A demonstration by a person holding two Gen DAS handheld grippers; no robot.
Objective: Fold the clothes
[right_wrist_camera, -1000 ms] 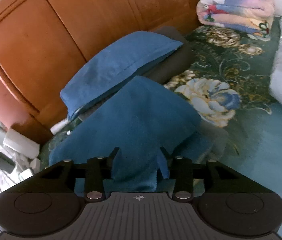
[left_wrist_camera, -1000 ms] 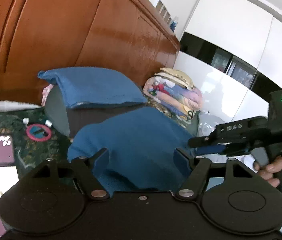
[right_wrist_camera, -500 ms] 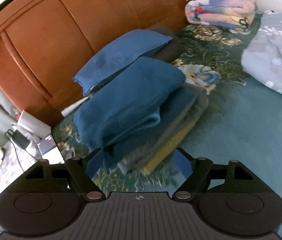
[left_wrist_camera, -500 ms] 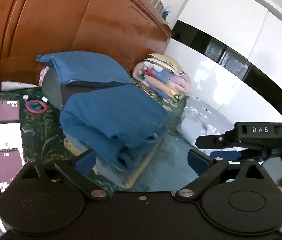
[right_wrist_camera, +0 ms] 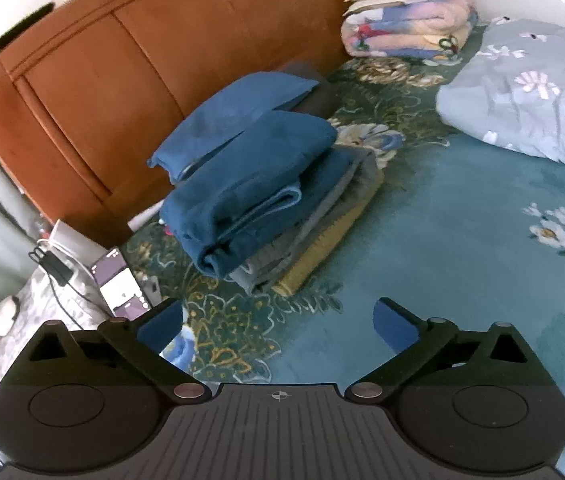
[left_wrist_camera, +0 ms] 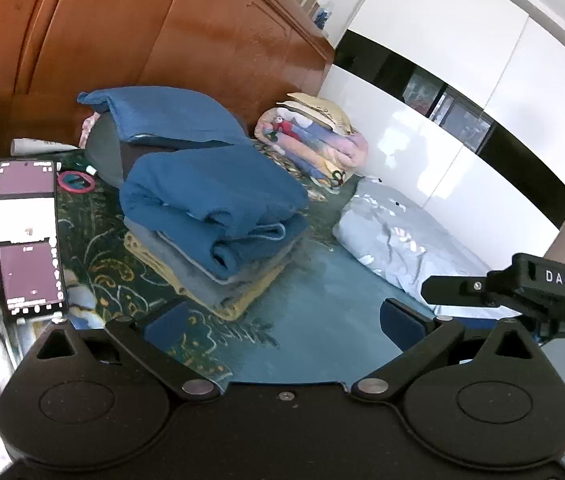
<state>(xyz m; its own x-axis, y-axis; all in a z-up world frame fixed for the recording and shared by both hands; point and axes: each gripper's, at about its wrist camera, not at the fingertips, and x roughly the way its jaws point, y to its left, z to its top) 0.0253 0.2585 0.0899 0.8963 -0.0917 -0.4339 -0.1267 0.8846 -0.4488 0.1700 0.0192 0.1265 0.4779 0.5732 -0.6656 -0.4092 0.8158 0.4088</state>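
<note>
Clothes stack (left_wrist_camera: 218,236) on bedspread (left_wrist_camera: 322,320) | phone (left_wrist_camera: 28,236) left | duvet (left_wrist_camera: 398,240) right

A second ago both our grippers pinched the folded blue garment (left_wrist_camera: 210,196); now our left gripper (left_wrist_camera: 282,316) and right gripper (right_wrist_camera: 278,320) gape empty, drawn back nearer, the garment resting atop the stack (right_wrist_camera: 322,236)

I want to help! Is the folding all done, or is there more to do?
The blue garment looks done: it lies folded on top of the grey and yellow pieces in the stack. Nothing is in hand; the left gripper and right gripper are open and empty. No unfolded clothes show, only a light floral quilt.
</note>
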